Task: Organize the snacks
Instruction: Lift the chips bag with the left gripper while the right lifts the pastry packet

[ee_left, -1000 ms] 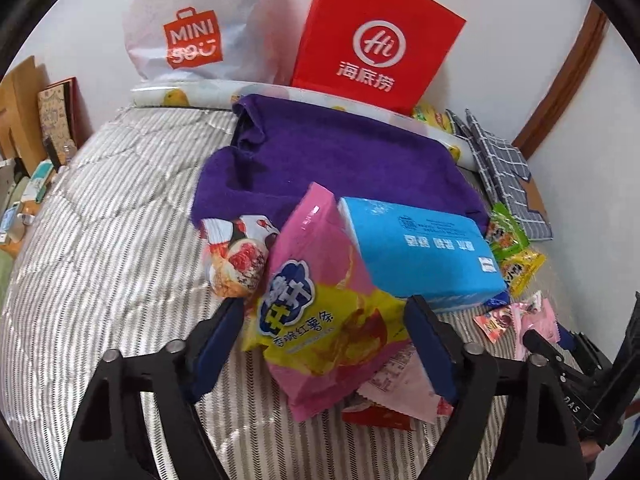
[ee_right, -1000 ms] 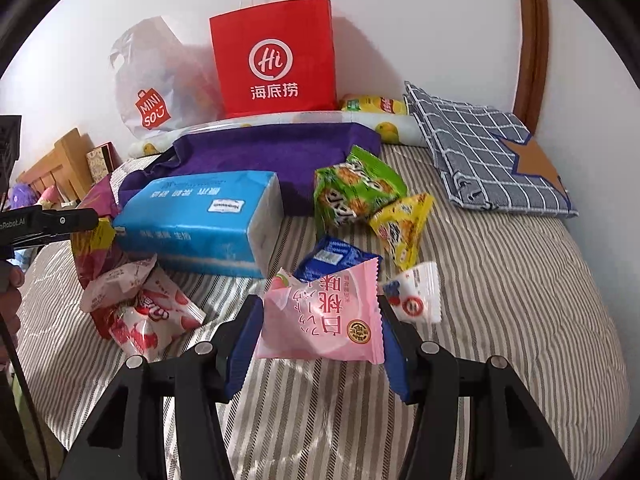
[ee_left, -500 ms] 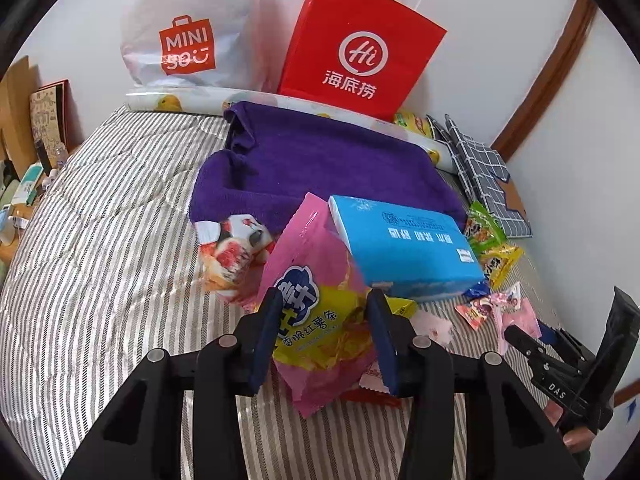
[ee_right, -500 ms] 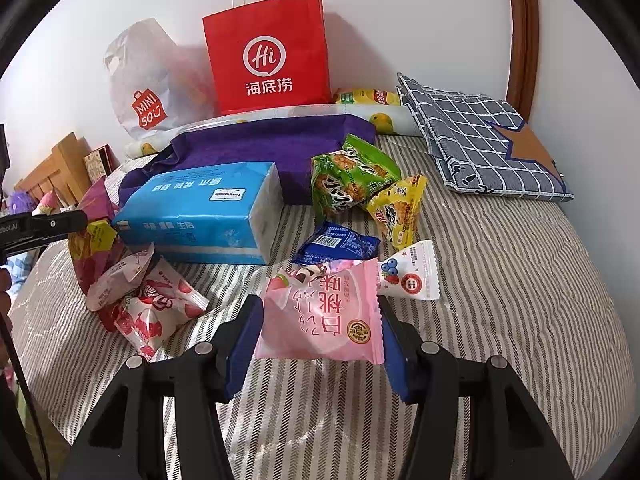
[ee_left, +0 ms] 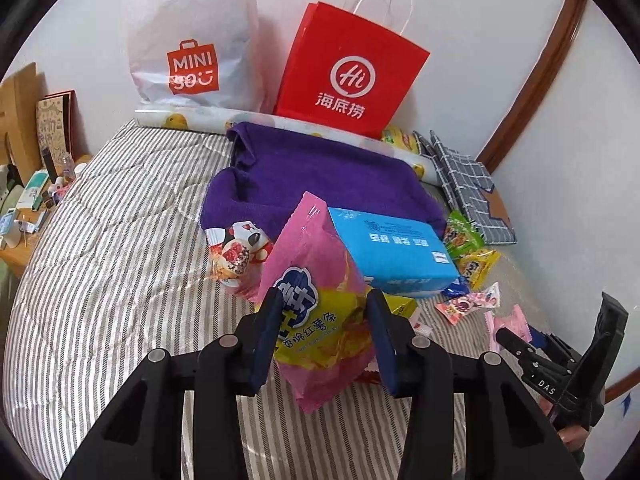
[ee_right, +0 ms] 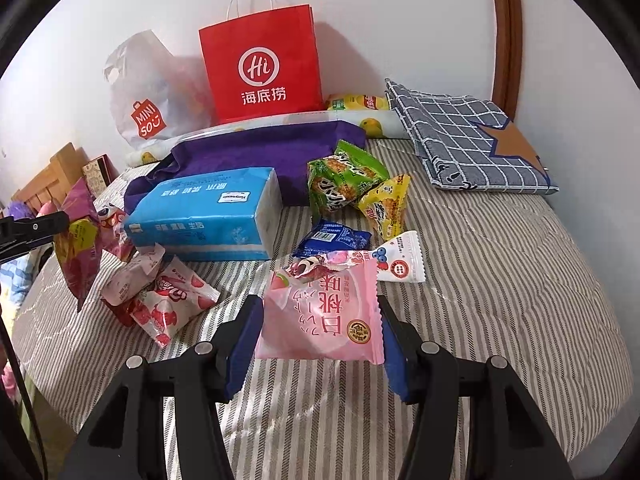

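Observation:
My left gripper (ee_left: 322, 320) is shut on a pink and yellow chip bag (ee_left: 316, 280) and holds it raised above the striped bed (ee_left: 112, 248). My right gripper (ee_right: 318, 336) is shut on a pale pink peach snack packet (ee_right: 320, 320), held just above the bed. The chip bag and left gripper also show at the left edge of the right wrist view (ee_right: 76, 240). Loose snacks lie around: a red-and-white packet (ee_right: 168, 300), a blue packet (ee_right: 332, 236), a green bag (ee_right: 340, 180), a yellow bag (ee_right: 384, 204).
A blue tissue pack (ee_right: 208, 216) lies mid-bed in front of a purple towel (ee_left: 320, 176). A red paper bag (ee_left: 348, 76) and a white Miniso bag (ee_left: 192, 40) stand against the wall. A checked cushion (ee_right: 460, 140) lies at the right. A cluttered nightstand (ee_left: 28, 208) is at the left.
My left gripper has closed on the pink chip bag and lifted it off the bed. My right gripper keeps holding the peach packet and has risen slightly.

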The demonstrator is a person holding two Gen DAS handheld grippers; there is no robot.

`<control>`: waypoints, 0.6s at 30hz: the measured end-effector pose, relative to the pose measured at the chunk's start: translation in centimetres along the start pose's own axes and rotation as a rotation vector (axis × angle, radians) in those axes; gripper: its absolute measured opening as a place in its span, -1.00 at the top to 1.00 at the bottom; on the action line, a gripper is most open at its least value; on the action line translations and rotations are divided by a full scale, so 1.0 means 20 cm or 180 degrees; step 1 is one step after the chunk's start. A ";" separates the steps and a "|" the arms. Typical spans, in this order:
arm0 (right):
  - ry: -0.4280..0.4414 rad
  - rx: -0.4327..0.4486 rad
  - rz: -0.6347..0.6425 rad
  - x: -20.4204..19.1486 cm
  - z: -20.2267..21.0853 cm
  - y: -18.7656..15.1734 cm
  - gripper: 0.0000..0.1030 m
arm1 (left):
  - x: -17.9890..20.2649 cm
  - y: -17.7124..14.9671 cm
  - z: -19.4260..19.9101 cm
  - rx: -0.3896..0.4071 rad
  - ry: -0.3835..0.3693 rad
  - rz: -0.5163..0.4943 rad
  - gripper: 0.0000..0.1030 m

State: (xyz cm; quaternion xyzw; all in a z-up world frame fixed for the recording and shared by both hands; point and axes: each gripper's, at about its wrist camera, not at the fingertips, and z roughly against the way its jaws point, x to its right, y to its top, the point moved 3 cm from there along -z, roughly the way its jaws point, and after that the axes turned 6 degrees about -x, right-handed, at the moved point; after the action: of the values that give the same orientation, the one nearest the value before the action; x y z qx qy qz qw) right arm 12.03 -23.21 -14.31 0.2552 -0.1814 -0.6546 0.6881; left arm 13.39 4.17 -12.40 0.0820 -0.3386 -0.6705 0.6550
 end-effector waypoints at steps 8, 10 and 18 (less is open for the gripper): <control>-0.0037 0.0163 -0.0007 -0.03 0.14 0.03 -0.04 | 0.08 -0.02 0.09 0.0088 -0.0028 -0.0090 0.17; -0.0038 0.0197 -0.0012 -0.03 0.17 0.04 -0.04 | 0.11 -0.02 0.11 0.0104 -0.0020 -0.0123 0.17; -0.0017 0.0310 -0.0040 -0.07 0.27 0.14 -0.04 | 0.22 0.01 0.13 0.0074 -0.0073 -0.0229 0.42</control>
State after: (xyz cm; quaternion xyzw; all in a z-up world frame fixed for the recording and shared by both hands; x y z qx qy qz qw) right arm 10.97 -22.31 -8.28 0.2878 -0.2132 -0.6500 0.6702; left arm 11.54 0.97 -8.83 0.0940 -0.3507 -0.6906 0.6255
